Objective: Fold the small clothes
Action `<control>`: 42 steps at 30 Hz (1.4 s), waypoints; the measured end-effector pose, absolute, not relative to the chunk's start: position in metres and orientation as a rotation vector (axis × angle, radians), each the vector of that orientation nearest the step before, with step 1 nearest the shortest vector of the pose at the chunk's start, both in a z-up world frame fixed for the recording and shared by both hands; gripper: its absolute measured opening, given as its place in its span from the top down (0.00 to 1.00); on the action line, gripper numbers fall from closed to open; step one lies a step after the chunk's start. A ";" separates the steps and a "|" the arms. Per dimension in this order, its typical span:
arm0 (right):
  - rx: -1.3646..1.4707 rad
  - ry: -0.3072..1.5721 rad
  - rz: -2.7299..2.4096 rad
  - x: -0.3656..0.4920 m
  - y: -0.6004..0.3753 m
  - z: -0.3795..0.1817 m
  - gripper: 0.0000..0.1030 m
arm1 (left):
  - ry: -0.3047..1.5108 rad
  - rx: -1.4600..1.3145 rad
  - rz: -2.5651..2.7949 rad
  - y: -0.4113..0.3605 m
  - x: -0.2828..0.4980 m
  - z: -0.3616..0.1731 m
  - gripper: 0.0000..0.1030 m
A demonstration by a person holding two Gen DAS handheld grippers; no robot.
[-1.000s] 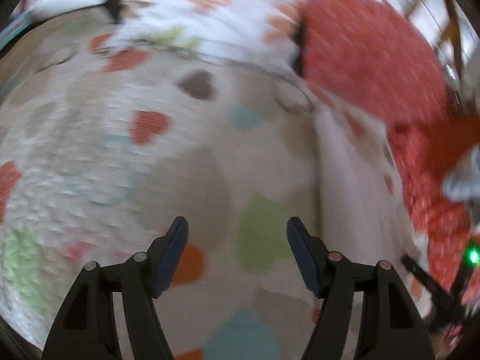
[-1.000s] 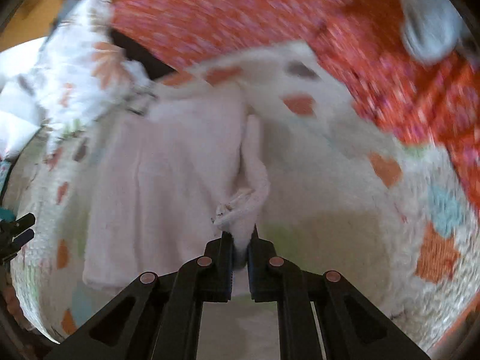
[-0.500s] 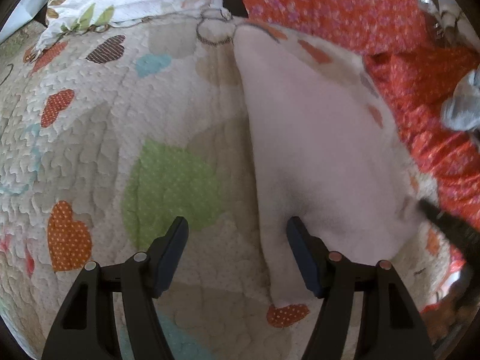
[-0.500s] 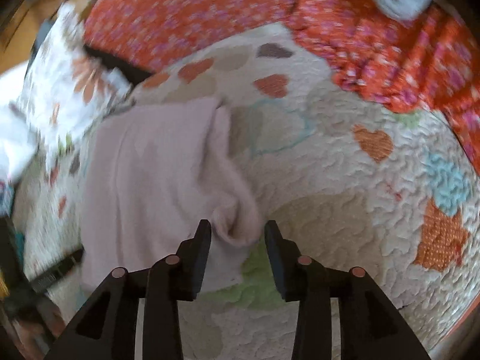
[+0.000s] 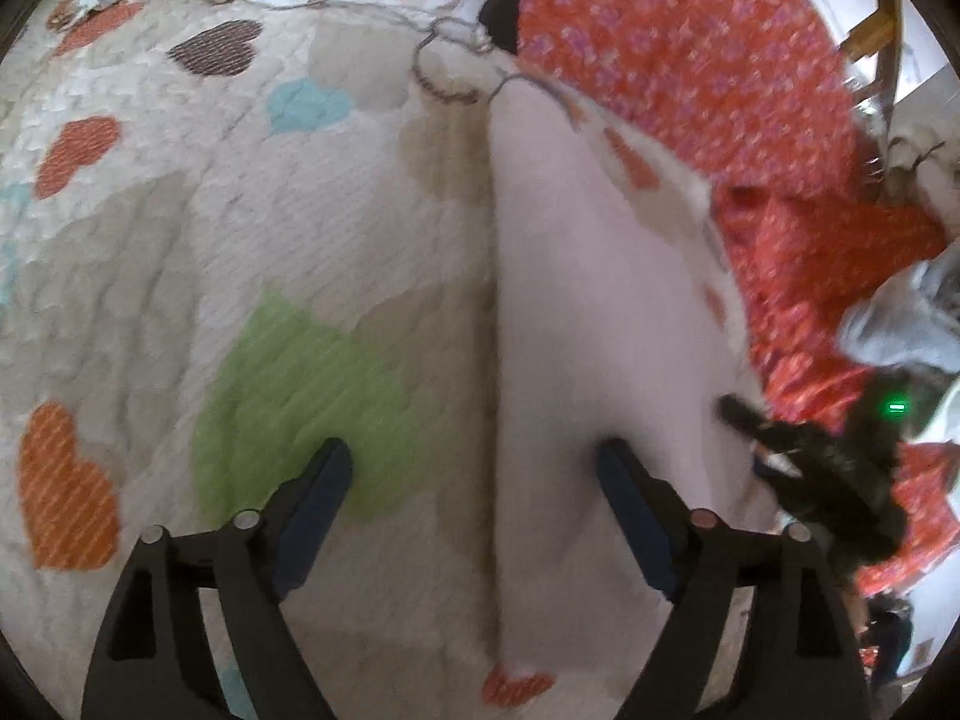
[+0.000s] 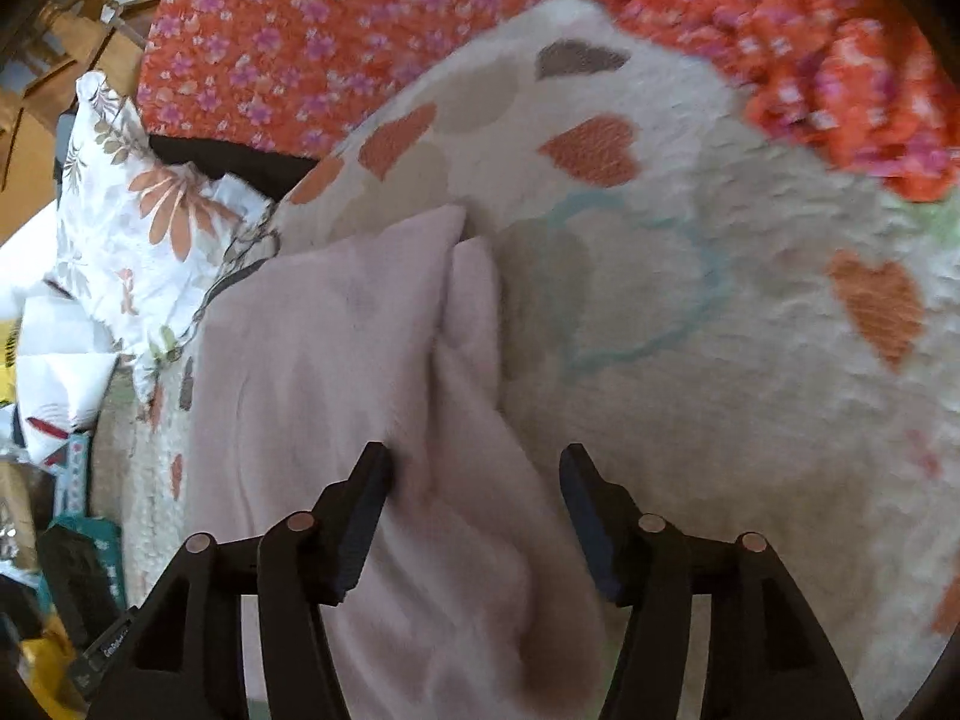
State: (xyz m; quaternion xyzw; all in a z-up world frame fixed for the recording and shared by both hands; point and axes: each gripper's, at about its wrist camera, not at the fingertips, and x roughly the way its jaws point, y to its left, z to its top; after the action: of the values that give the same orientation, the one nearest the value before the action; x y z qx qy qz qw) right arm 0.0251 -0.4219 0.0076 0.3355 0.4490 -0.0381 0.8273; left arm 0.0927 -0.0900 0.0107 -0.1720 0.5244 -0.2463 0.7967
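Observation:
A pale pink garment [image 5: 600, 312] lies flat on a quilt with coloured hearts [image 5: 240, 240]. My left gripper [image 5: 474, 474] is open and empty, just above the garment's straight left edge. The right gripper also shows in the left wrist view [image 5: 798, 450], at the garment's right edge. In the right wrist view the garment [image 6: 336, 360] has a folded ridge along its right side. My right gripper [image 6: 474, 480] is open over that ridge and holds nothing.
An orange floral blanket [image 5: 690, 72] lies behind the quilt, with a grey cloth [image 5: 900, 324] on it at right. A white floral pillow [image 6: 138, 222] sits at the quilt's far left in the right wrist view. Clutter [image 6: 54, 540] lies beyond the bed edge.
My right gripper was shut on a corner of the pink garment, then opened and let it drop onto the garment. My left gripper swung right toward the garment's left edge, staying open.

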 end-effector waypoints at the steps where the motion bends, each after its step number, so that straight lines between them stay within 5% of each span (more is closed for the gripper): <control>1: 0.704 0.966 -0.043 0.034 -0.420 0.001 0.36 | 1.110 -0.398 -0.568 -0.093 0.096 0.010 0.15; 5: 0.672 0.960 0.023 0.055 -0.413 -0.013 0.33 | 1.079 -0.446 -0.619 -0.109 0.106 0.005 0.12; 7: 0.663 0.953 0.024 0.063 -0.410 -0.012 0.43 | 1.092 -0.430 -0.634 -0.120 0.109 0.009 0.40; 8: 0.684 0.955 0.033 0.068 -0.408 -0.011 0.55 | 1.117 -0.434 -0.667 -0.126 0.111 0.010 0.72; 9: 0.694 0.953 0.033 0.070 -0.405 -0.009 0.73 | 1.128 -0.422 -0.658 -0.127 0.112 0.014 0.72; 12: 0.711 0.930 0.079 0.073 -0.391 0.004 0.75 | 1.063 -0.405 -0.658 -0.120 0.109 0.042 0.75; 19: 0.700 0.780 0.249 0.066 -0.352 0.069 0.75 | 0.932 -0.314 -0.581 -0.083 0.104 0.097 0.72; 22: 0.614 0.828 0.154 0.072 -0.341 0.066 0.66 | 1.000 -0.186 -0.418 -0.074 0.106 0.079 0.67; 32: 0.486 0.860 0.129 0.036 -0.331 0.076 0.60 | 0.981 -0.118 -0.415 -0.035 0.076 0.076 0.62; 37: 0.382 0.920 0.232 0.010 -0.297 0.072 0.53 | 0.861 0.065 -0.565 -0.044 0.024 0.090 0.36; 42: 0.349 0.947 0.208 -0.006 -0.298 0.063 0.53 | 0.800 0.306 -0.564 -0.067 -0.008 0.067 0.32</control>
State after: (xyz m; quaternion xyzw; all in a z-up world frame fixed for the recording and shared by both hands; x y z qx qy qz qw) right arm -0.0056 -0.2976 0.0626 0.1671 0.4529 0.0994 0.8701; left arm -0.0080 -0.0674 0.0666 0.1465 0.3828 -0.2697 0.8714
